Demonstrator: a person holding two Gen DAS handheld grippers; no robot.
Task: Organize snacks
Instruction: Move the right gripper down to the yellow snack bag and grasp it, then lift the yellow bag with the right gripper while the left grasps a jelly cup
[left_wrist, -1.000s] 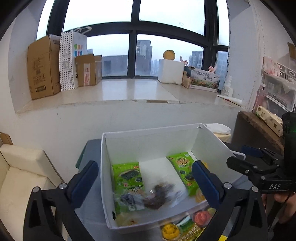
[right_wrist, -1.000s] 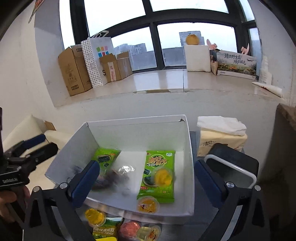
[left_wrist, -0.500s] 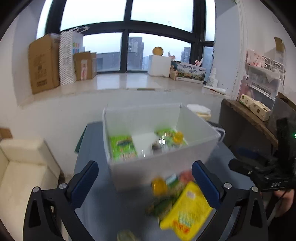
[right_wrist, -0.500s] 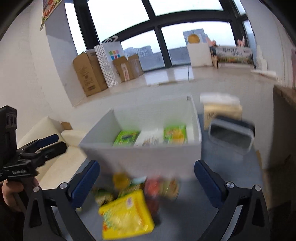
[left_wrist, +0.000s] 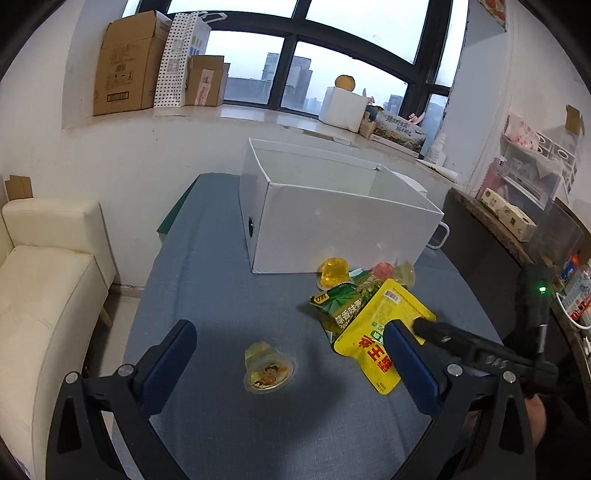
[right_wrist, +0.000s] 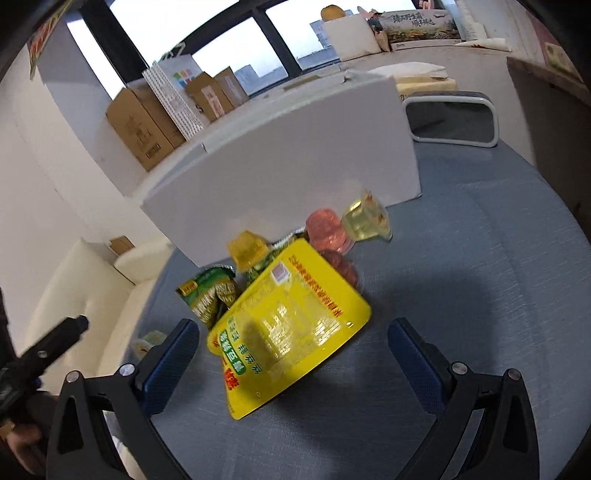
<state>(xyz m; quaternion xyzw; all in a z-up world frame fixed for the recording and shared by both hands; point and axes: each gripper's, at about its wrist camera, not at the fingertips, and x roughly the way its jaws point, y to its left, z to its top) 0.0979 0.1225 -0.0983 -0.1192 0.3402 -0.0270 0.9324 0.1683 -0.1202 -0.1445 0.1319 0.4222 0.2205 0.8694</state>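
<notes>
A white box (left_wrist: 343, 218) stands on the blue-grey table (left_wrist: 221, 295); its inside is hidden. In front of it lie a yellow snack pouch (left_wrist: 380, 332), a green snack bag (left_wrist: 338, 304) and several jelly cups: orange (left_wrist: 334, 271), red (left_wrist: 384, 271), pale yellow (left_wrist: 404, 275). A lone yellow jelly cup (left_wrist: 266, 371) lies between my left gripper's (left_wrist: 291, 365) open fingers, below them. My right gripper (right_wrist: 291, 363) is open and empty, low over the yellow pouch (right_wrist: 288, 325), near the green bag (right_wrist: 212, 295), red cups (right_wrist: 328, 230) and white box (right_wrist: 288, 158).
A cream sofa (left_wrist: 40, 288) stands left of the table. A grey bin with a white rim (right_wrist: 448, 120) sits right of the box. A dark wooden side table (left_wrist: 491, 229) stands at the right. Cardboard boxes (left_wrist: 125, 62) line the window sill.
Both grippers have pulled back from above the box and dropped low over the table. The box's contents are now out of sight; the loose snacks in front now fill both views.
</notes>
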